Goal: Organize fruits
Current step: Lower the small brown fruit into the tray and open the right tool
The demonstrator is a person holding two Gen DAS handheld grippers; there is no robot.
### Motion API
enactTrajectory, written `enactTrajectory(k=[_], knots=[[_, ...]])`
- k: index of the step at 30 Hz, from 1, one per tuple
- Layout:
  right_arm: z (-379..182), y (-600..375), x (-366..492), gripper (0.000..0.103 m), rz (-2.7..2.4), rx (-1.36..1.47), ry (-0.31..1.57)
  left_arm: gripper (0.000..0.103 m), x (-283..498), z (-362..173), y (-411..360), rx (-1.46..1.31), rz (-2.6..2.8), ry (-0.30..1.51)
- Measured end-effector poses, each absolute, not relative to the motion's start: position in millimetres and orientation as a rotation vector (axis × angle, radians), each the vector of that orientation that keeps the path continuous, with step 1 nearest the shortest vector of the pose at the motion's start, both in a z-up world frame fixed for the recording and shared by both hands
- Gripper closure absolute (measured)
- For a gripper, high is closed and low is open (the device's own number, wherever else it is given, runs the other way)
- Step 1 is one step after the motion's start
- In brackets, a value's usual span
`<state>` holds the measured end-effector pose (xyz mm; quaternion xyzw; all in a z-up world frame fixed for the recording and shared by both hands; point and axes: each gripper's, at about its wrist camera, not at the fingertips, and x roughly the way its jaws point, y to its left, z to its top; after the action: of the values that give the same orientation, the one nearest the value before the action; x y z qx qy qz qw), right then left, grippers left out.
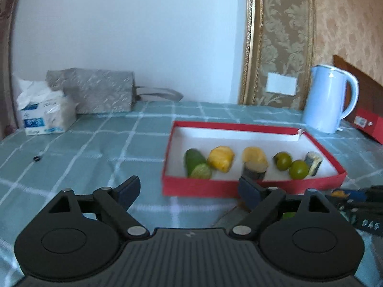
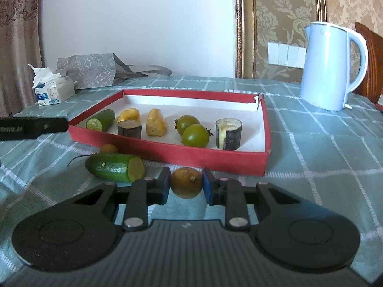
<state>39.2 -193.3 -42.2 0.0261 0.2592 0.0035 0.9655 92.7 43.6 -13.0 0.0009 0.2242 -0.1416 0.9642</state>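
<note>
The right gripper (image 2: 186, 186) is clenching a small round brownish-yellow fruit (image 2: 186, 183) between its pads, just short of the near wall of the shallow red cardboard box (image 2: 167, 151). To do this step well, it should be lifting the fruit clear of that wall before carrying it forward, then lowering it into bare white floor rather than onto the green tomatoes (image 2: 194, 131) lying just beyond. To the claw's left, outside the box, a cut green cucumber piece (image 2: 115, 167) and another small yellowish fruit (image 2: 109, 148) are waiting. The left gripper (image 1: 189, 191) is hanging released, nothing between its fingers, with the box ahead and to its right.
</note>
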Motion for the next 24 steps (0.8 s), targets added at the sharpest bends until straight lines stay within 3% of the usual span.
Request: enactTrajectory(k=[16, 24], knots=[[-10.2, -179.6, 80.6, 0.077, 0.042, -0.037, 0.472, 0.013, 99.4, -20.5, 40.9, 0.008, -0.287, 0.508], [-28.9, -167.3, 130.0, 0.077, 0.053, -0.072, 0.538, 0.013, 102.4, -21.9, 37.6, 0.021, -0.303, 0.522]])
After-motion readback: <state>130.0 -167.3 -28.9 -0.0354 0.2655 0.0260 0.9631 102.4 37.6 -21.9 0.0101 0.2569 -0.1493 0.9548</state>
